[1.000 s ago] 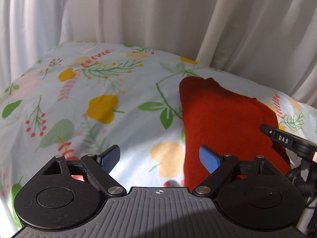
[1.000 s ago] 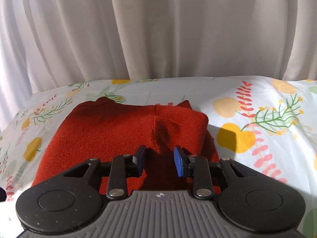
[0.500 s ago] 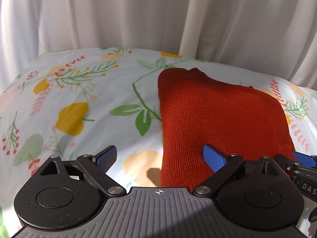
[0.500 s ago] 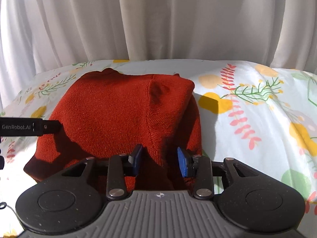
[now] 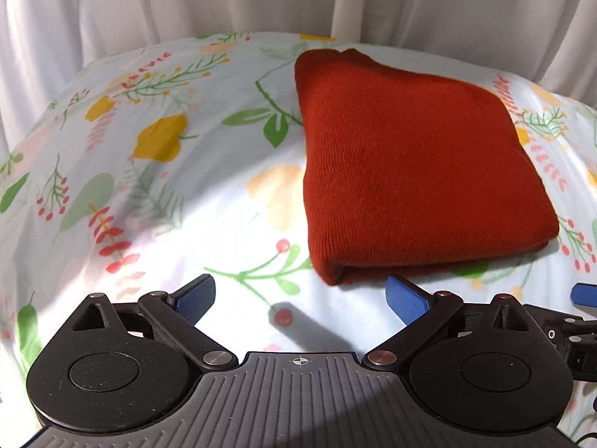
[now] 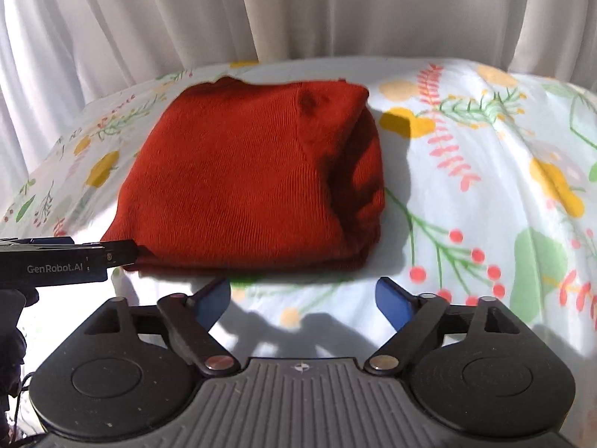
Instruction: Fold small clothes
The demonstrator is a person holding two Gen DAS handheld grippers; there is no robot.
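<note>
A rust-red knit garment (image 5: 406, 164) lies folded into a thick rectangle on the floral sheet (image 5: 156, 186); it also shows in the right wrist view (image 6: 246, 179). My left gripper (image 5: 300, 296) is open and empty, just short of the garment's near left corner. My right gripper (image 6: 302, 298) is open and empty, just short of the garment's near edge. The left gripper's body (image 6: 63, 259) shows at the left of the right wrist view, beside the garment's near left corner.
The floral sheet (image 6: 485, 194) covers a raised soft surface. White curtains (image 5: 186, 0) hang close behind it (image 6: 298, 7). Part of the right gripper (image 5: 582, 321) shows at the right edge of the left wrist view.
My right gripper has opened wide, let go of the garment and backed off. My left gripper has pulled back too, so the whole folded garment now lies in front of both.
</note>
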